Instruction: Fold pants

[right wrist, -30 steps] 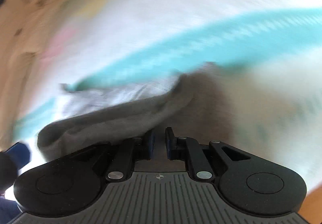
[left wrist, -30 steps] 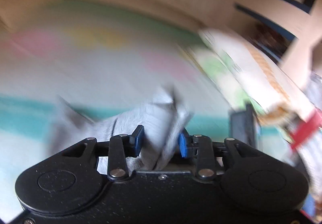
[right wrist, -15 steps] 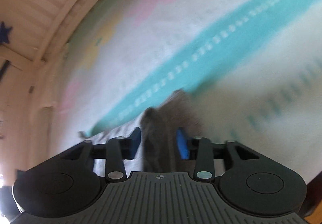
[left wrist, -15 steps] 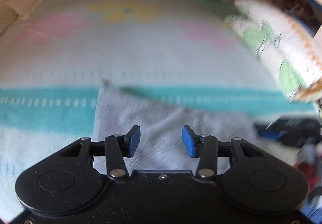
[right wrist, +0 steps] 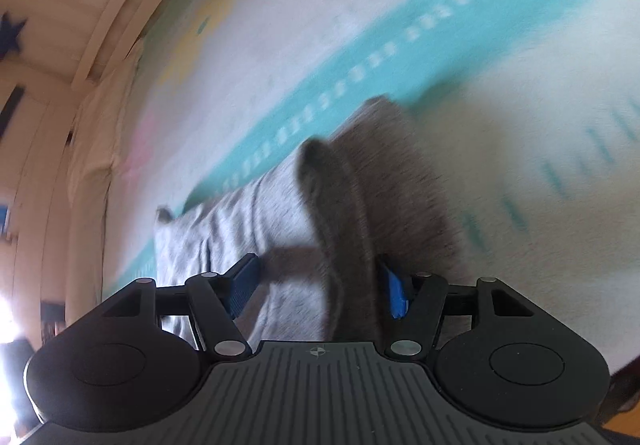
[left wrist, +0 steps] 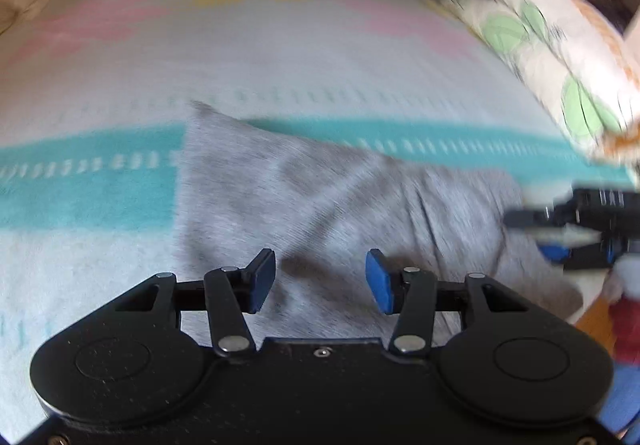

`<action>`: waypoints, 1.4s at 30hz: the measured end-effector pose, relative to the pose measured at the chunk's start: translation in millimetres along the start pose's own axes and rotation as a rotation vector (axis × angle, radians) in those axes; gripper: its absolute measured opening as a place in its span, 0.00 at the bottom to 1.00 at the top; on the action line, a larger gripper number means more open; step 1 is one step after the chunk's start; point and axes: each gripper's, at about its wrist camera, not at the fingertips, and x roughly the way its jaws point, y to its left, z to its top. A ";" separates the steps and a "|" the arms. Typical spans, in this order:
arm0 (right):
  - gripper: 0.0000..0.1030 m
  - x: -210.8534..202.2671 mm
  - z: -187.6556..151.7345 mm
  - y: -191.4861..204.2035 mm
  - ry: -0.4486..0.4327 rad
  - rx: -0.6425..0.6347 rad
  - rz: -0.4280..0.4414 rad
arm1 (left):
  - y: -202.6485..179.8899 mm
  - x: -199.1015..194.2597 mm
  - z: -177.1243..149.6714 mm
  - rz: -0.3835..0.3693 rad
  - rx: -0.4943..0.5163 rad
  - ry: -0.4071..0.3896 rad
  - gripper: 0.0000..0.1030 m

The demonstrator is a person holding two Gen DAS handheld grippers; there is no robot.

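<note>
Grey pants [left wrist: 320, 197] lie folded on a pastel bedspread [left wrist: 240, 57]. My left gripper [left wrist: 320, 281] is open and empty, its blue pads just above the near part of the fabric. In the right wrist view the pants [right wrist: 248, 221] stretch away to the left, and a raised fold of the cloth [right wrist: 340, 213] stands between the jaws of my right gripper [right wrist: 320, 285], which is open wide. The right gripper also shows at the right edge of the left wrist view [left wrist: 580, 229].
A teal stripe [left wrist: 80, 189] runs across the bedspread under the pants. A white pillow with green leaves [left wrist: 552, 45] lies at the far right. A wooden headboard or wall [right wrist: 80, 5] borders the bed at the left in the right wrist view.
My left gripper let go of the grey cloth, which now lies flat. My right gripper went from shut to wide open, with a fold still standing between its jaws.
</note>
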 end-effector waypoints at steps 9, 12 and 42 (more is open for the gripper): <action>0.11 -44.0 -31.8 75.5 -0.189 -0.490 -0.018 | 47.2 -13.0 9.8 0.092 -0.147 -0.065 0.55; 0.11 -51.8 -21.6 65.3 -0.217 -0.455 -0.094 | 54.5 -18.4 9.5 0.097 -0.174 -0.080 0.55; 0.71 -16.7 -13.0 -2.1 -0.124 -0.145 -0.201 | 31.6 24.4 -11.8 0.094 -0.085 0.094 0.86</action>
